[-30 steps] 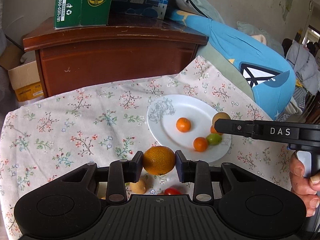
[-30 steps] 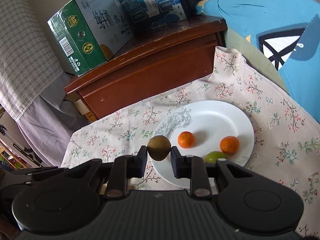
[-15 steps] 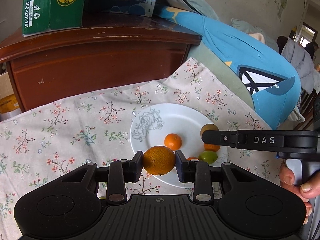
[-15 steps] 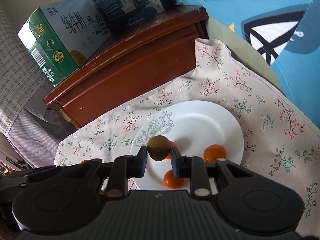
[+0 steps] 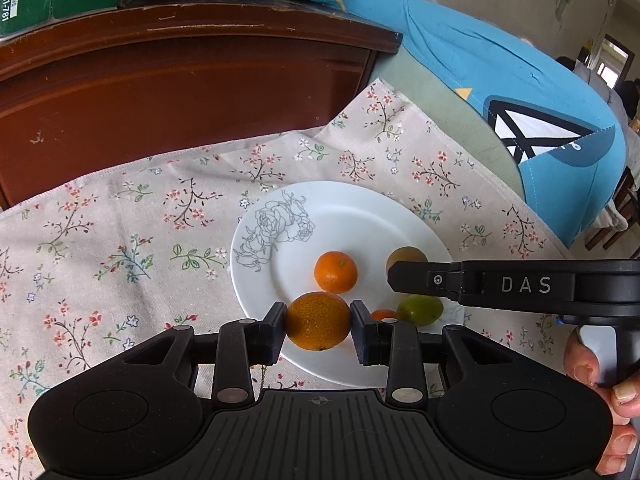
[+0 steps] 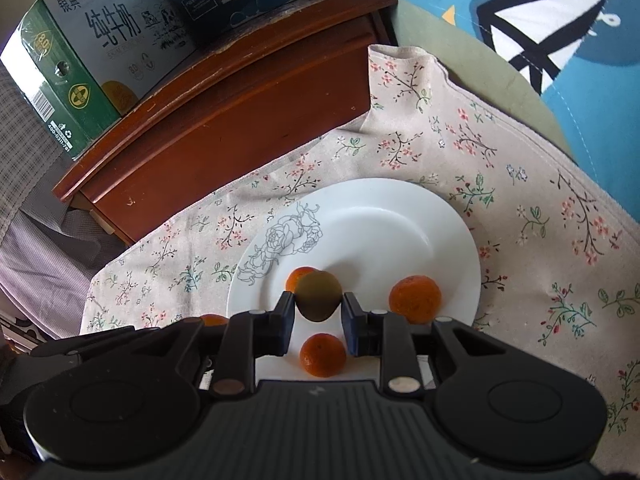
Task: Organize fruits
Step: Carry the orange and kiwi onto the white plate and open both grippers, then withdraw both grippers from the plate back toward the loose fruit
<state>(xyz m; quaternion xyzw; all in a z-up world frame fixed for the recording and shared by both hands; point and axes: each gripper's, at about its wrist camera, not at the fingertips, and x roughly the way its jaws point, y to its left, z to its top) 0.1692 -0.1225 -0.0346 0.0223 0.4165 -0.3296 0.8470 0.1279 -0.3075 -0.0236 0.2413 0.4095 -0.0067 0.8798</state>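
"DAS" right gripper point(image 5: 404, 276), "纯牛奶" green carton point(image 6: 72, 92)

Floral tablecloth point(image 5: 160, 240) over the surface, white plate point(image 5: 360, 216) directly on it.

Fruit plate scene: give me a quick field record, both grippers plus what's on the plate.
left gripper: shut on large orange, over the plate's near rim
right gripper: shut on brown kiwi, over the plate
plate: white, rose drawing, on floral cloth
on plate: small oranges, green fruit
behind: wooden cabinet, green carton
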